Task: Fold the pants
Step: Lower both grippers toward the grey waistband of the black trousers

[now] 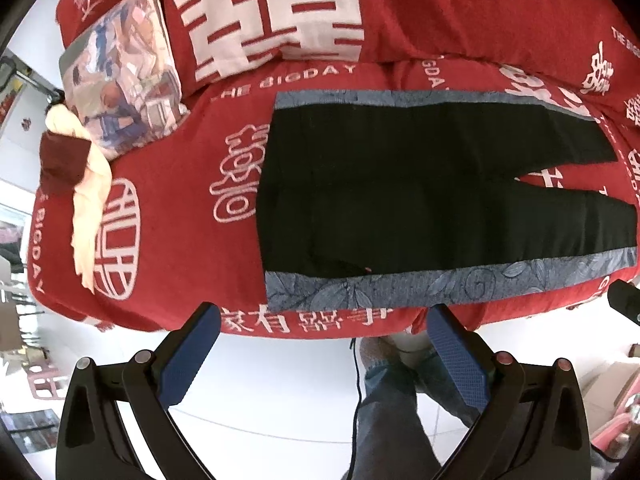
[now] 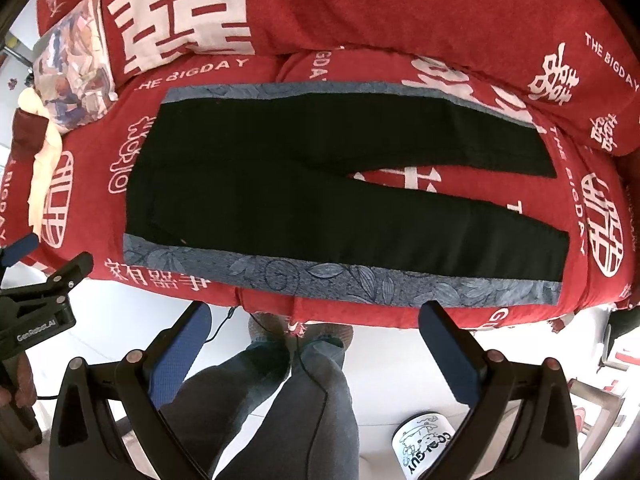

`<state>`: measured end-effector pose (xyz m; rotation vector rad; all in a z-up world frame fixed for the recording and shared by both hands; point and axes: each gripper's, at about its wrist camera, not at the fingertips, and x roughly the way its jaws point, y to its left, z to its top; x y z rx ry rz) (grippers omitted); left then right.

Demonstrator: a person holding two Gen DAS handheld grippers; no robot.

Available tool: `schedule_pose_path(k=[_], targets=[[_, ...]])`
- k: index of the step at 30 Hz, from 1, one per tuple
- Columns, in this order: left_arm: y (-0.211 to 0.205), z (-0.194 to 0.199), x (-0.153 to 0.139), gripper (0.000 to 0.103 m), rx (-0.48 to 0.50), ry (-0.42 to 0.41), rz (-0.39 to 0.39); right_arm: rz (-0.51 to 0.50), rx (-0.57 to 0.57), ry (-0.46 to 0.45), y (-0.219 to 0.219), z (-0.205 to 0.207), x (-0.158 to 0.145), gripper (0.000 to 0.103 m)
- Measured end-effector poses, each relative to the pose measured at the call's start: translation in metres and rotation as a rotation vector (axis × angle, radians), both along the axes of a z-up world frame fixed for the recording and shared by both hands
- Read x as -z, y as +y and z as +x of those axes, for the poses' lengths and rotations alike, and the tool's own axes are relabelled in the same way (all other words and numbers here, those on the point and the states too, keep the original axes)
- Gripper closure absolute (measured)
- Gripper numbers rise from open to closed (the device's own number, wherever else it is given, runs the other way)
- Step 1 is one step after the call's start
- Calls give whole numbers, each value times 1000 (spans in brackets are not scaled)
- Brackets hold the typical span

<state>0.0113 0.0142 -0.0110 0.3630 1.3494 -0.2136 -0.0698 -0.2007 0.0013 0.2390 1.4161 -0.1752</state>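
Black pants (image 1: 400,184) with blue-grey leaf-print side stripes lie flat on a red bed cover (image 1: 180,200), waist at the left, two legs spread apart to the right. They also show in the right wrist view (image 2: 320,184). My left gripper (image 1: 324,320) is open and empty, held above the floor just short of the bed's near edge, near the waist end. My right gripper (image 2: 316,316) is open and empty, also just short of the near edge, near the middle of the near leg. The left gripper shows at the left of the right wrist view (image 2: 48,268).
A patterned pillow (image 1: 120,76) and a cream and dark red cloth (image 1: 84,168) lie at the bed's left end. A folded red quilt (image 1: 360,8) lies along the back. The person's legs (image 2: 280,400) stand below the grippers. A white mug (image 2: 424,444) is on the floor.
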Motion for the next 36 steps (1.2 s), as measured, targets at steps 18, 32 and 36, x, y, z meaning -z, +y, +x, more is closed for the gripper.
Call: schedule_pose_path(k=[18,32,36], targets=[[-9,26,113,0,-114,100,-103,70,66,18,-11,23,125,0],[-5,32,138,0,-100,115,-116,77,65,60,-20,23,158,0],[-2,34,135,0,-108,106,-130,110,77,50,-23,25,158,0]])
